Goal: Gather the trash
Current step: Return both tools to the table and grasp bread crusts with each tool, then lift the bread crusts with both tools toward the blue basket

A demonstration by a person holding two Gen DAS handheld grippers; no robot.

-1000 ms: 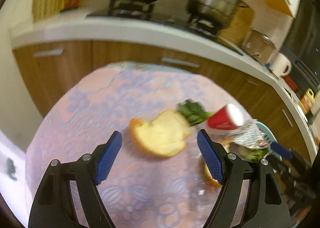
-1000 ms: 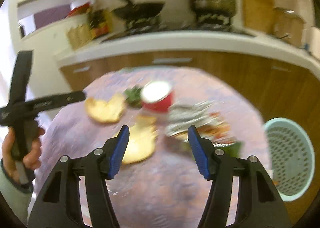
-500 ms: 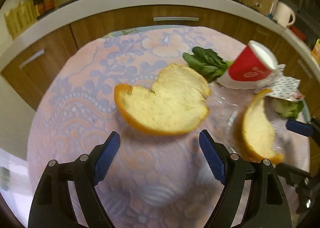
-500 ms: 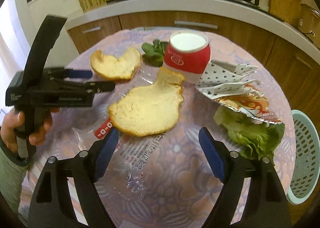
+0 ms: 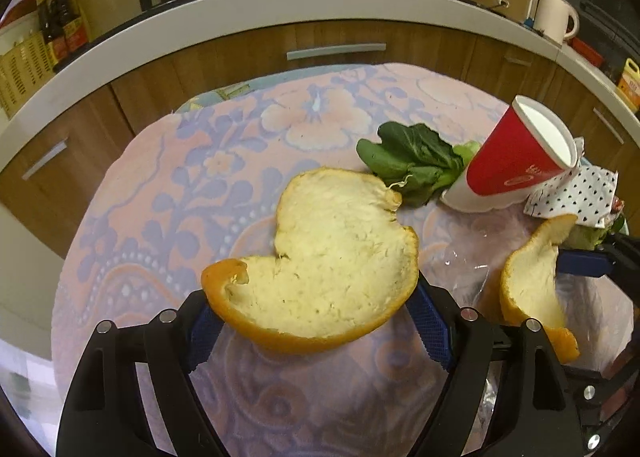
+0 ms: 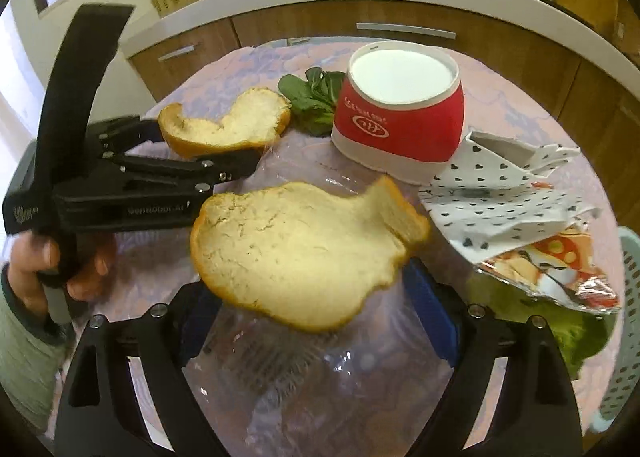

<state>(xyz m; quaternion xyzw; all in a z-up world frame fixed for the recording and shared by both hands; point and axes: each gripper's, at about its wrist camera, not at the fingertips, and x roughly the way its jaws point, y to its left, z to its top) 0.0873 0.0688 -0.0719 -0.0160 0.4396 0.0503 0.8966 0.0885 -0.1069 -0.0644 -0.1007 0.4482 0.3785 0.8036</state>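
Two orange peels lie pith-up on a flowered tablecloth [image 5: 192,193]. The larger peel [image 5: 332,261] sits between the jaws of my left gripper [image 5: 316,323], which is open; its blue pads are partly hidden under the peel's edges. The second peel [image 6: 304,257] rests on a clear plastic bag [image 6: 320,377] between the jaws of my right gripper [image 6: 312,305], which are opening. In the right wrist view, my left gripper [image 6: 218,145] reaches in from the left around its peel [image 6: 224,125]. A red paper cup [image 6: 400,113] stands behind both peels.
Dark green leaves [image 5: 412,161] lie beside the cup. To the right are a heart-printed paper [image 6: 508,193], a foil wrapper [image 6: 560,269] and lettuce [image 6: 568,333]. A pale green basket [image 6: 628,337] stands off the table's right edge. Wooden kitchen cabinets [image 5: 336,53] run behind.
Both grippers have come down and forward, so each peel that lay ahead now sits between a pair of jaws. The right jaws have spread wider.
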